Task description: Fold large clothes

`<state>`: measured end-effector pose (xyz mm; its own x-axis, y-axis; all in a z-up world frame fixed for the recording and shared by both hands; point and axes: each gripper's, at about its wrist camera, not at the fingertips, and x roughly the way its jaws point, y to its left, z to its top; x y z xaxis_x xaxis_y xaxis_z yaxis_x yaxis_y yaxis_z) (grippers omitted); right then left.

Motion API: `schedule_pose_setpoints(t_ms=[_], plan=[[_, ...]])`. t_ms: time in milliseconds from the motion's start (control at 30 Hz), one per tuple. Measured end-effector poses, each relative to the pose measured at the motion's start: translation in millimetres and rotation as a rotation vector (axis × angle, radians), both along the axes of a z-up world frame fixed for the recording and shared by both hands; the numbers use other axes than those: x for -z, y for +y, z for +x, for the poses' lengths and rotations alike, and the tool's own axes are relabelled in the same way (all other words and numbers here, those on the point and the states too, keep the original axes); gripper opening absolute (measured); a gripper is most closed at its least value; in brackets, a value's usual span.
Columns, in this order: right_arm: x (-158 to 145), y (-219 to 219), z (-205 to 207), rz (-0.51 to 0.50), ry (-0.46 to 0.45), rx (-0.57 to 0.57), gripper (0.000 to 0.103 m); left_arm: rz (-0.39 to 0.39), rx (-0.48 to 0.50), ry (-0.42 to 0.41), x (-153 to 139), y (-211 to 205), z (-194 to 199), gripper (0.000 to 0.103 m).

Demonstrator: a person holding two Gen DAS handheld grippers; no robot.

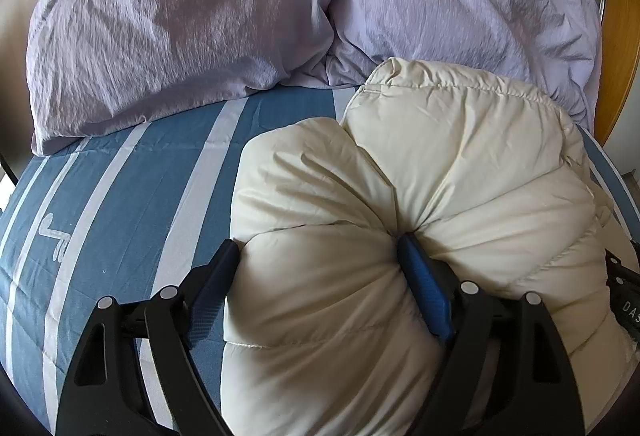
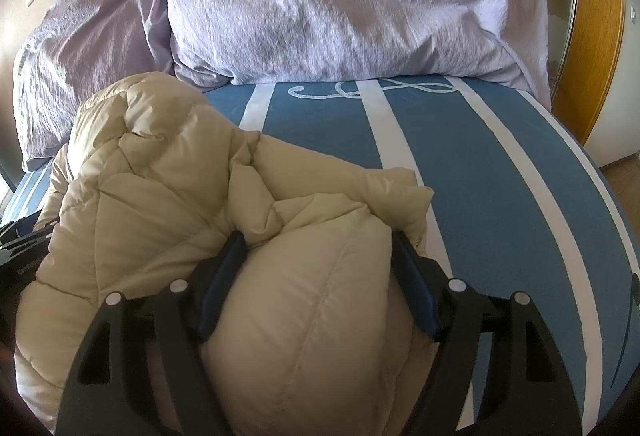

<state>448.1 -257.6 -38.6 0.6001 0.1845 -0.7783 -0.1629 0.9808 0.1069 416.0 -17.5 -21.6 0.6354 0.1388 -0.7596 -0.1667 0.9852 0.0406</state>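
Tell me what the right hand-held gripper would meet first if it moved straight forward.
The right hand-held gripper already clamps the cream puffer jacket, so more jacket comes first. Beyond lie the striped bedsheet and probably the lilac pillow.

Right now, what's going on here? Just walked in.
A person with a handheld gripper in each hand is folding a cream puffer jacket on a bed with a blue striped cover. The left gripper and the right gripper each pinch a thick bunch of the jacket between their blue fingers. The jacket lies bunched up, not yet a neat fold. Two lilac pillows sit at the head of the bed.
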Motion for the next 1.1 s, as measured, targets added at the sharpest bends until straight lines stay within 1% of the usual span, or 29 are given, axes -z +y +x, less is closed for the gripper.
schedule_pose_setpoints(t_ms=[267, 667, 800, 967, 1067, 1100], plan=[[0.3, 0.3, 0.0, 0.0, 0.0, 0.0, 0.074, 0.004, 0.0, 0.0, 0.1, -0.3, -0.1, 0.083], [0.5, 0.1, 0.3, -0.001, 0.001, -0.001, 0.074, 0.043, -0.006, 0.006, 1.1, -3.6, 0.2, 0.085], [2.5, 1.2, 0.1, -0.013, 0.004, 0.002, 0.074, 0.067, -0.015, 0.003, 2.3, -5.7, 0.3, 0.085], [3.7, 2.8, 0.5, -0.022, 0.011, 0.005, 0.074, 0.047, -0.02, 0.002, 1.5, -3.7, -1.7, 0.087], [0.8, 1.3, 3.5, -0.018, 0.035, -0.007, 0.076, 0.023, -0.015, 0.006, -2.8, 1.6, -4.1, 0.086], [-1.2, 0.1, 3.7, -0.021, 0.045, -0.007, 0.079, 0.008, -0.015, 0.009, -5.7, 5.0, -6.8, 0.086]])
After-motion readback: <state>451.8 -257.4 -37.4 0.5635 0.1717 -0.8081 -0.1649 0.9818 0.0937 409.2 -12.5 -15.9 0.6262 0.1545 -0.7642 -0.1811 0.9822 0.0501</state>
